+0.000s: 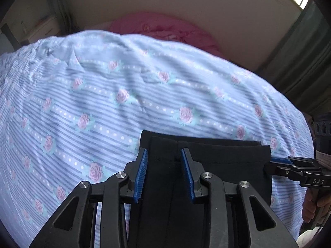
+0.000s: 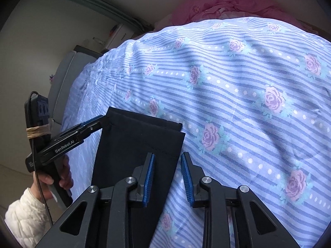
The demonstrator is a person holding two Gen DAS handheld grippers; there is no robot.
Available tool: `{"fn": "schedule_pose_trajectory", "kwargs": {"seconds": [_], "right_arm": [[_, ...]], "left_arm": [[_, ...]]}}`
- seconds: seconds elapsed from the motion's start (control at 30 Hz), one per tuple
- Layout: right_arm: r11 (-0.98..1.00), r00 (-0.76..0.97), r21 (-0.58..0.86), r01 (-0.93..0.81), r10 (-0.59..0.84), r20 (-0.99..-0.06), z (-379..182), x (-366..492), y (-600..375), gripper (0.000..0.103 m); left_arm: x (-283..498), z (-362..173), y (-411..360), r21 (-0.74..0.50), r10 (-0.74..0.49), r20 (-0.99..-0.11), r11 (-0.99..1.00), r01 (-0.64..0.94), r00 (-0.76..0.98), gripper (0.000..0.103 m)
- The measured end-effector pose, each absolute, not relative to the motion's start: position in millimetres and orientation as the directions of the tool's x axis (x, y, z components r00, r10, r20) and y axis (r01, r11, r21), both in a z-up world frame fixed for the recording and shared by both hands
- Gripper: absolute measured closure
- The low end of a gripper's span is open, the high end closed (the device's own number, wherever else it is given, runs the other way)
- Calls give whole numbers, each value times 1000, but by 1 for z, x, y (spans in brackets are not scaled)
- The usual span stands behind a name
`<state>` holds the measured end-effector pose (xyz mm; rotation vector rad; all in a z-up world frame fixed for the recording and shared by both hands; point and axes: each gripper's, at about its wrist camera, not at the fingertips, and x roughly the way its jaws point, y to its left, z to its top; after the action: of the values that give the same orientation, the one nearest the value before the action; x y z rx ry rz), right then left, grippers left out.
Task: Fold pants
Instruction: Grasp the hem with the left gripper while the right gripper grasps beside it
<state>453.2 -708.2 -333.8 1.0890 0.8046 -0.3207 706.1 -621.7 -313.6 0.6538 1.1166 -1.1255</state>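
Note:
Black pants point(image 1: 217, 161) lie flat on the bed near its front edge, in stacked layers whose far hems sit slightly offset. My left gripper point(image 1: 164, 150) points down over their left part, its blue pads point(image 1: 142, 173) apart with flat black cloth showing between them, not pinched. My right gripper point(image 2: 168, 155) straddles the right edge of the pants point(image 2: 134, 140), its pads apart too. From the side, the left gripper point(image 2: 97, 123) sits at the pants' far left corner and the right gripper point(image 1: 277, 164) at their right edge.
The blue striped sheet with pink roses point(image 1: 124, 95) covers the whole bed point(image 2: 248, 82). A pink blanket point(image 1: 161, 29) is bunched at the far end by the wall. A hand point(image 2: 64, 175) in a white sleeve holds the left gripper's handle. A grey seat point(image 2: 66, 76) stands beside the bed.

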Motion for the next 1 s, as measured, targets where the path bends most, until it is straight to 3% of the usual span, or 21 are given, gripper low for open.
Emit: {"fn": "schedule_pose_trajectory", "kwargs": {"seconds": [0.23, 0.27, 0.3, 0.33, 0.47, 0.63, 0.73, 0.83, 0.9, 1.0], "right_arm": [[439, 683, 669, 599, 155, -714, -338, 458, -713, 81], [441, 680, 665, 603, 153, -717, -338, 458, -713, 84], [442, 677, 660, 607, 148, -721, -337, 457, -714, 88], [442, 682, 663, 604, 143, -717, -334, 456, -714, 90], [451, 714, 670, 590, 96, -693, -313, 454, -716, 95], [481, 679, 631, 609, 95, -728, -315, 475, -718, 95], [457, 660, 631, 627, 120, -742, -323, 473, -720, 94], [423, 653, 628, 653, 106, -750, -325, 464, -723, 79], [401, 679, 657, 638, 108, -726, -328, 460, -726, 67], [397, 682, 671, 626, 137, -718, -335, 464, -729, 66]], "left_arm": [[710, -327, -618, -154, -318, -948, 373, 915, -30, 68], [710, -327, -618, -151, -313, -949, 379, 913, -27, 76], [710, -326, -618, -136, -307, -952, 388, 912, -11, 97], [711, -325, -618, -125, -304, -953, 391, 912, 0, 99], [719, -304, -616, -166, -382, -924, 393, 905, -4, 100], [725, -315, -629, -81, -318, -947, 386, 919, 50, 100], [723, -317, -629, -66, -304, -951, 373, 926, 55, 98], [730, -309, -624, -77, -333, -941, 405, 911, 69, 84], [739, -301, -620, -77, -357, -930, 418, 905, 86, 64], [745, -303, -622, -123, -353, -935, 414, 902, 34, 64]]}}
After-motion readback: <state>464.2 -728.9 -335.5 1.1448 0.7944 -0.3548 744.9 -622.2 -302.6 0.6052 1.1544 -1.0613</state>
